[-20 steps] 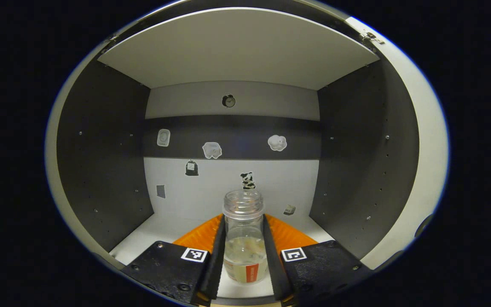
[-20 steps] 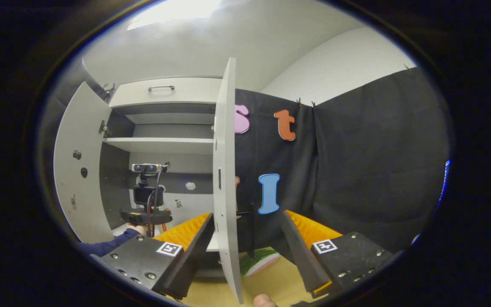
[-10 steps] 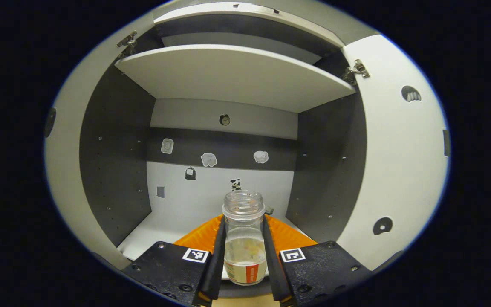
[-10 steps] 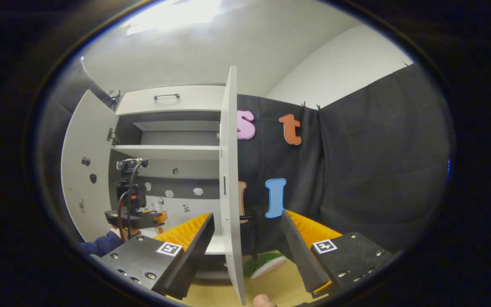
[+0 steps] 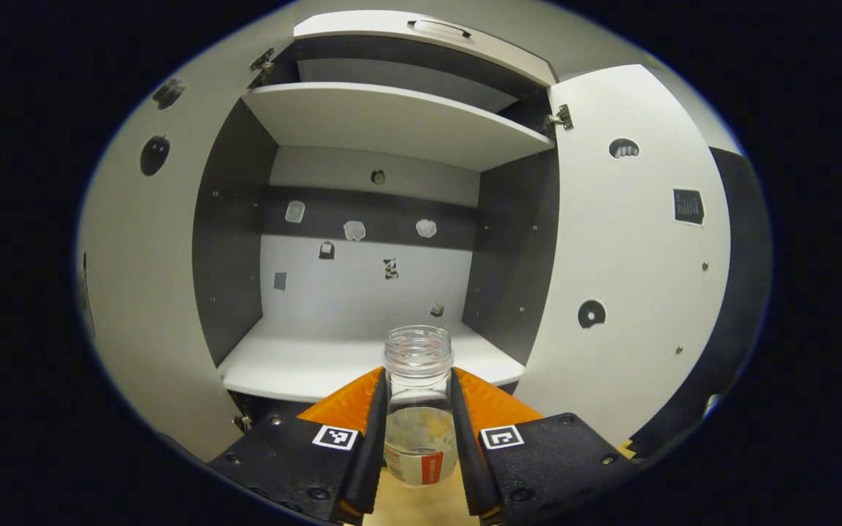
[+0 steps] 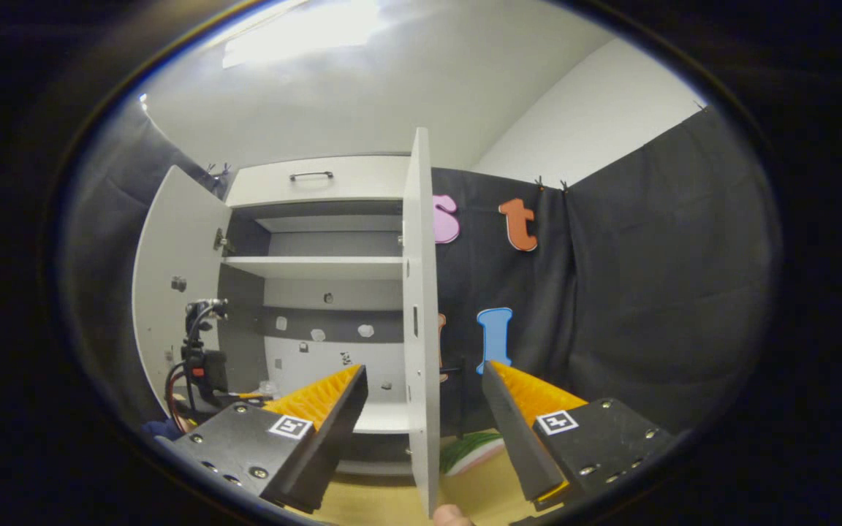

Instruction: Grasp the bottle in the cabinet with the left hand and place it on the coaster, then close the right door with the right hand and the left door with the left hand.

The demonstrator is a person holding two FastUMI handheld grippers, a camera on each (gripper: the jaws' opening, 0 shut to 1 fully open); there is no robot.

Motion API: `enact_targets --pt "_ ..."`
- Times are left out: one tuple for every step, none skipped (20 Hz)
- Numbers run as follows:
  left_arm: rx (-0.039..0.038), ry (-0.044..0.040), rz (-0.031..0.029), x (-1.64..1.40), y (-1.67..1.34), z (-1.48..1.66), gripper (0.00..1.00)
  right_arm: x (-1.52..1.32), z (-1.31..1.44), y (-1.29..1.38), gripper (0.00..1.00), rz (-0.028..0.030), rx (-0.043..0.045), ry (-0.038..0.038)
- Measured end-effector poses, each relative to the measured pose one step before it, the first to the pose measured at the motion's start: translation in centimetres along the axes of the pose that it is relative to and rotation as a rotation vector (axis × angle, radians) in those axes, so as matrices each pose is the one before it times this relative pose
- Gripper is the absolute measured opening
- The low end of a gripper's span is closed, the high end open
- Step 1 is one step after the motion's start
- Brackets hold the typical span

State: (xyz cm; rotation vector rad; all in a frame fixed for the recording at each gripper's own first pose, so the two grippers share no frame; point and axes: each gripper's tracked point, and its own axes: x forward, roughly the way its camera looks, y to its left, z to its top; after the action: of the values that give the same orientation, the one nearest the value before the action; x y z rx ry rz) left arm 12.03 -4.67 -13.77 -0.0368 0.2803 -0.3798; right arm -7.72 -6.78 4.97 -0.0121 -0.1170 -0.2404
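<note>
A clear, capless bottle with a little liquid and a red-and-white label stands upright between the fingers of my left gripper, which is shut on it. The bottle hangs in front of the open cabinet, just outside its white bottom shelf. The left door and right door both stand wide open. In the right gripper view my right gripper is open, and the right door's edge rises between its fingers, farther off. A green and pink coaster lies on the table behind that door.
The cabinet has an upper shelf and a drawer with a handle above. Small stickers dot its back wall. The wooden tabletop runs below the cabinet. Far off at the left is the other gripper with its cables.
My left gripper has drawn back out of the cabinet with the bottle, so both doors now show. The right gripper has shifted slightly, and the door edge sits a little further right.
</note>
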Motion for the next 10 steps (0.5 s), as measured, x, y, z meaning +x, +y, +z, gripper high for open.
enact_targets --pt "-0.00766 0.01526 -0.00021 -0.694 0.115 -1.436 0.47 -0.087 -0.003 0.191 0.95 0.01017 0.00043 0.00097" --pt "-0.00221 0.01836 0.00305 -0.358 0.279 -1.509 0.47 -0.073 -0.031 0.251 0.95 0.00969 0.00137 0.00171" --pt "0.00126 0.01844 0.00566 -0.442 0.119 -1.362 0.47 -0.004 0.048 0.198 0.95 0.00925 0.00243 0.00193" --pt "-0.00135 0.01393 -0.00125 -0.346 0.062 -1.356 0.47 0.013 0.124 0.224 0.95 0.00901 0.00418 -0.00013" --pt "0.00005 0.01246 -0.00154 -0.21 0.051 -1.347 0.47 -0.006 0.116 0.152 0.95 0.00824 0.00461 -0.00288" --pt "0.00094 0.01411 0.00206 -0.215 0.079 -1.396 0.47 0.018 0.143 0.161 0.95 0.00732 0.00385 -0.00372" --pt "0.00103 0.0168 0.00204 -0.152 0.15 -1.463 0.47 0.115 0.07 0.127 0.96 0.00714 0.00168 -0.00211" --pt "-0.00095 0.01564 -0.00129 -0.111 -0.045 -1.431 0.47 0.018 0.065 0.025 0.96 0.00522 -0.00029 -0.00201" --pt "-0.0071 0.0142 -0.00622 -0.027 -0.15 -1.468 0.47 0.025 0.027 -0.049 0.96 0.00366 -0.00148 -0.00144" --pt "-0.01198 0.02211 -0.00622 -0.035 -0.245 -1.599 0.47 0.063 0.113 0.019 0.95 0.00335 -0.0017 -0.00208"
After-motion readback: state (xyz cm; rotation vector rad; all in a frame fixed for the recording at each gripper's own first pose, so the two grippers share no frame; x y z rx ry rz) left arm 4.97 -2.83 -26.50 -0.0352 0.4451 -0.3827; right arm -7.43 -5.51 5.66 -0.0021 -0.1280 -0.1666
